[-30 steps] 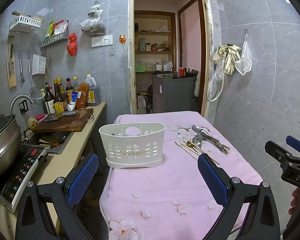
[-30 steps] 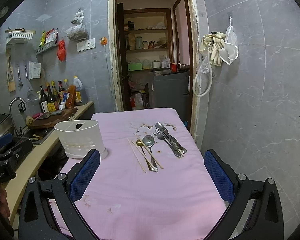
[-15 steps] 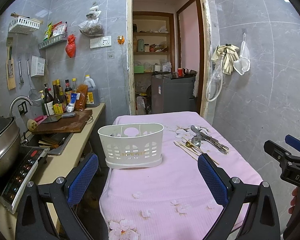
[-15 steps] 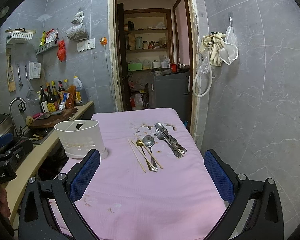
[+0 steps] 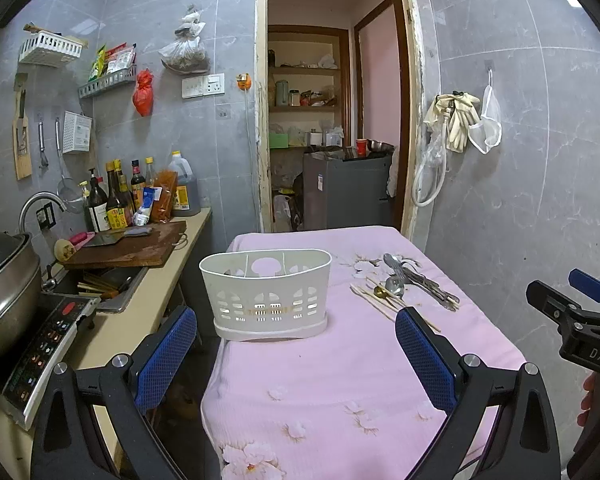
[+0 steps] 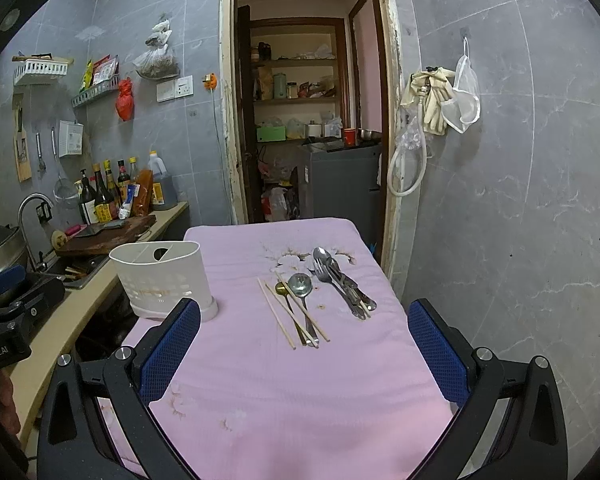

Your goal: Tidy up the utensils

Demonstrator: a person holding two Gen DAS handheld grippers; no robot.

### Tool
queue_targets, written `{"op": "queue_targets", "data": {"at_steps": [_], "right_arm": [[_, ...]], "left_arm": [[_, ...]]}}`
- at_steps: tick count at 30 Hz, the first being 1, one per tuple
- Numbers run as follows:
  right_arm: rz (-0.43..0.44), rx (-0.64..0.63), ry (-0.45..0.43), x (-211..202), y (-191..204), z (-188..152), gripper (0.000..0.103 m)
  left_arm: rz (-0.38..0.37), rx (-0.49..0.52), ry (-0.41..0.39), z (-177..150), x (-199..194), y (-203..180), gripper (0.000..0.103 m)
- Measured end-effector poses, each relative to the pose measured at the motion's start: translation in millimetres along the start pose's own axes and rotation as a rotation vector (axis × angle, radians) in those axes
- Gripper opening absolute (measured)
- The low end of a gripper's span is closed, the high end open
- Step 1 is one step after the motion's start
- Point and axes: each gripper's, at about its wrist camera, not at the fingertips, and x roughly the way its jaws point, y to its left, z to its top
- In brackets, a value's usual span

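A white slotted utensil caddy (image 5: 266, 294) stands on the left side of the pink tablecloth (image 5: 340, 376); it also shows in the right wrist view (image 6: 162, 280). Loose utensils lie to its right: wooden chopsticks (image 6: 290, 314), a small gold spoon (image 6: 281, 289), a steel ladle spoon (image 6: 300, 284) and a pile of steel spoons and forks (image 6: 342, 282). The utensils also show in the left wrist view (image 5: 410, 284). My left gripper (image 5: 296, 354) is open and empty in front of the caddy. My right gripper (image 6: 304, 354) is open and empty, short of the chopsticks.
A kitchen counter (image 5: 136, 312) runs along the table's left with a cutting board (image 5: 128, 246), bottles (image 5: 116, 200), a sink and an induction cooker with a pot (image 5: 4, 280). A tiled wall (image 6: 520, 200) stands close on the right. An open doorway (image 6: 308, 120) lies beyond the table.
The left gripper's view has shifted slightly; the caddy sits a little further left and lower in frame. The right gripper has barely moved. Both stay open and empty.
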Motion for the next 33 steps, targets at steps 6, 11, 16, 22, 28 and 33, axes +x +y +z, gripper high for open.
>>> {"op": "queue_targets", "data": {"at_steps": [6,11,16,22,28,33], "right_arm": [[-0.003,-0.001,0.003,2,3,3,0.102],[-0.001,0.002,0.013,4,2,5,0.102],[-0.006,0.010,0.025,8,1,7,0.102],[0.001,0.032,0.025,10,2,9,0.102],[0.006,0.017,0.019,20,1,18,0.102],[0.036,0.001,-0.003,34,-4,32,0.102]], "left_arm": [[-0.001,0.000,-0.001,1,-1,-1,0.100],[-0.002,-0.004,0.001,2,-1,-1,0.100],[-0.005,-0.014,0.007,3,7,8,0.100],[-0.008,-0.012,0.009,5,12,11,0.100],[-0.006,0.001,0.004,14,26,9,0.100],[-0.003,0.002,-0.010,24,40,1,0.100]]}}
